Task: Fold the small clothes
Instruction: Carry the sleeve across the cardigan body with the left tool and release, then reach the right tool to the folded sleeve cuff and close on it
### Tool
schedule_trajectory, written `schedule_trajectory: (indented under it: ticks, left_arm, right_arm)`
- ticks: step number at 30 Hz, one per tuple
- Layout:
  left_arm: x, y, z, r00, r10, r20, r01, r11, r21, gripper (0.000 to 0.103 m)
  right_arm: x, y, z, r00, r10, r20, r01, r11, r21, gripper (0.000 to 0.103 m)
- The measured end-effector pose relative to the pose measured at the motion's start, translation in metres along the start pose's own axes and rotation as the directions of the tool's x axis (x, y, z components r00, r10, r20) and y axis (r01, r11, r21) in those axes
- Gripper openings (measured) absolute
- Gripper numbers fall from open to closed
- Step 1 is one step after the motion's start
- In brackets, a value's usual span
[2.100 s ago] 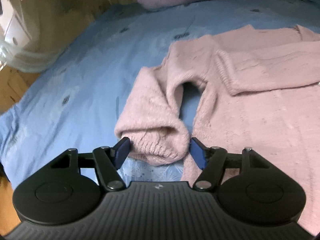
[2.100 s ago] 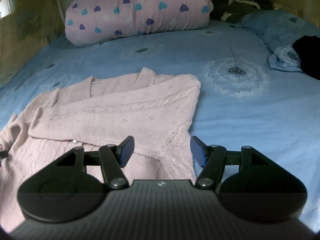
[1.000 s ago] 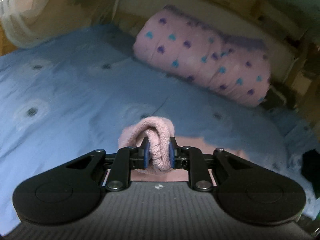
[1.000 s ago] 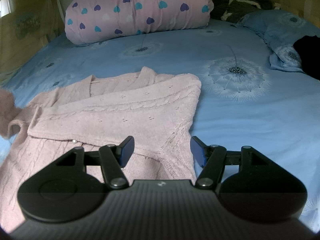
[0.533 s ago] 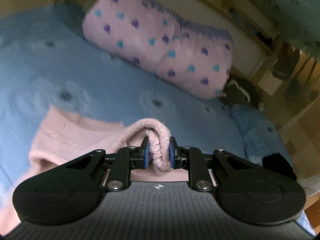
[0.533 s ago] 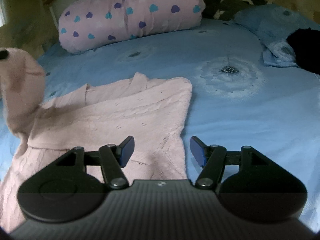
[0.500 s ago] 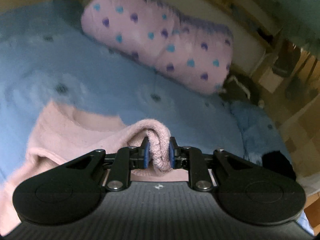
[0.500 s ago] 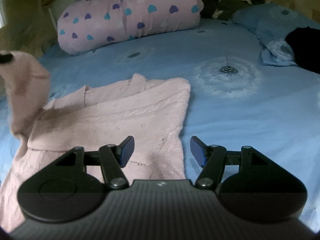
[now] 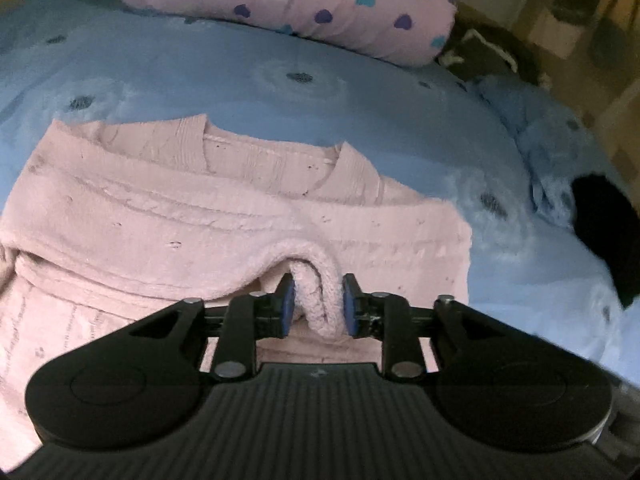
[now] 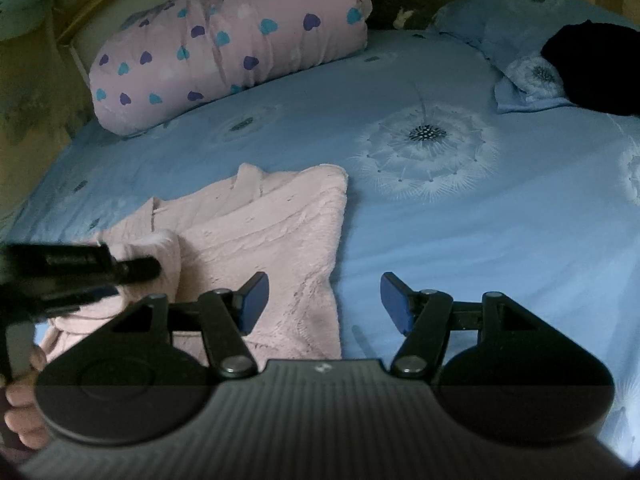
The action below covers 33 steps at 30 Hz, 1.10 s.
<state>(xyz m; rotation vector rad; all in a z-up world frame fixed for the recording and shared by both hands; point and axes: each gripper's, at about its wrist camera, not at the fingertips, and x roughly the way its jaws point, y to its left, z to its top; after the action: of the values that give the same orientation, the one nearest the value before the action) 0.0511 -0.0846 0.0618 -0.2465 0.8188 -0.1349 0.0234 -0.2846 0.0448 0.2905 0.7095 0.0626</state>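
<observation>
Left tool [image 9: 316, 300]: jaws opening, with the ribbed cuff [image 9: 320, 304] of the pink knit sweater [image 9: 200, 216] between the blue pads. The knit touches the pads loosely on both sides, so the grip looks to be letting go rather than gone. One second ago this cuff was pinched tight and held up in the air with only bed and pillow behind it. Now it sits low over the sweater's body, with the sleeve laid across the chest below the neckline [image 9: 272, 160].

Reading: the left sleeve has been carried inward and is being set down. The matching right sleeve already lies folded across the body, so both sleeves are in; the next fold is probably the hem toward the collar.

Right tool [image 10: 324, 300]: jaws stand moderately wide, nothing between them. It hangs over the sweater's right edge [image 10: 336, 240] and the blue dandelion bedsheet [image 10: 460, 220]. Opening matches the earlier frames. New in its view: the left tool and the hand [image 10: 20, 404] holding it have entered at the left edge, where before only the lifted sleeve showed.

Sweater location: flat on the bed, neckline toward the heart-print pillow [image 10: 232, 48]. A black garment [image 10: 596, 64] lies well apart, to the right.
</observation>
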Motion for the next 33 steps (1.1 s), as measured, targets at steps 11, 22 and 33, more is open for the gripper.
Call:
schedule_trajectory:
  ticks: [11, 22, 33]
  left_arm:
    - [-0.052, 0.018, -0.003, 0.995, 0.095, 0.023, -0.097, 0.986, 0.133, 0.075]
    - [-0.083, 0.113, 0.008, 0.962, 0.26, 0.086, -0.27, 0.954, 0.129, 0.08]
    - [-0.055, 0.165, 0.016, 0.974, 0.179, 0.138, -0.187, 0.981, 0.047, 0.08]
  right_arm:
    - [0.004, 0.012, -0.007, 0.999, 0.021, -0.029, -0.023, 0.999, -0.049, 0.064]
    - [0.007, 0.037, -0.022, 0.983, 0.169, -0.069, -0.173, 0.983, -0.057, 0.064]
    - [0.033, 0.073, -0.02, 0.969, 0.223, -0.103, -0.224, 0.975, 0.004, 0.064]
